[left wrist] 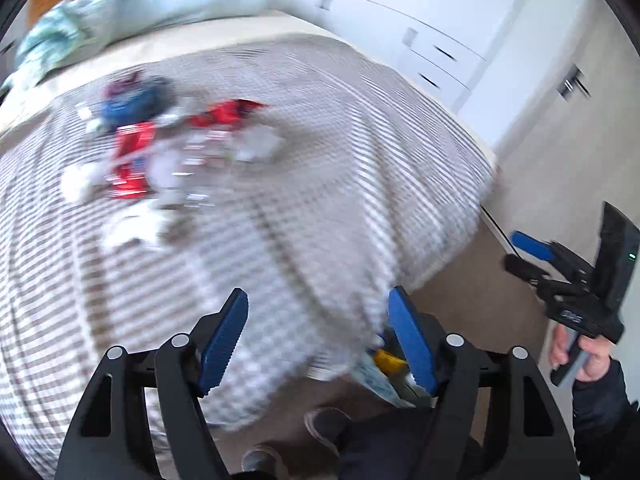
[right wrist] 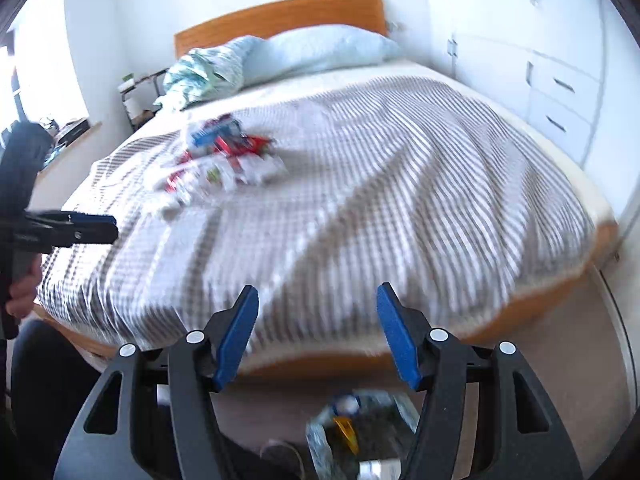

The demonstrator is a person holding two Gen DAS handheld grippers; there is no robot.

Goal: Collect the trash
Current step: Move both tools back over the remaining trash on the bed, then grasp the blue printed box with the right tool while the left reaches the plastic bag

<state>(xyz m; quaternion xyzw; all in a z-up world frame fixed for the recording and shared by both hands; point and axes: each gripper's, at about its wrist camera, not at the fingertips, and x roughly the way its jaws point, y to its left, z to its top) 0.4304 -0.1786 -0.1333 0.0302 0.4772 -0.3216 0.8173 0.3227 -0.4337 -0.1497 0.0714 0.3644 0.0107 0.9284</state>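
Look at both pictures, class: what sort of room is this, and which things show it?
A bedroom, most likely. A bed with a wooden headboard and a pale blue pillow fills the view, and white drawers line the wall beside it.

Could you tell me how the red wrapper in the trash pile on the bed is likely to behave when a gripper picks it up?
The red wrapper looks thin and crinkled, so it is probably light and floppy, sagging from one pinched edge. Its glossy surface may be slippery. It lies among other scraps on the soft blanket, so a push would likely drag its neighbours along. Blur hides the details.
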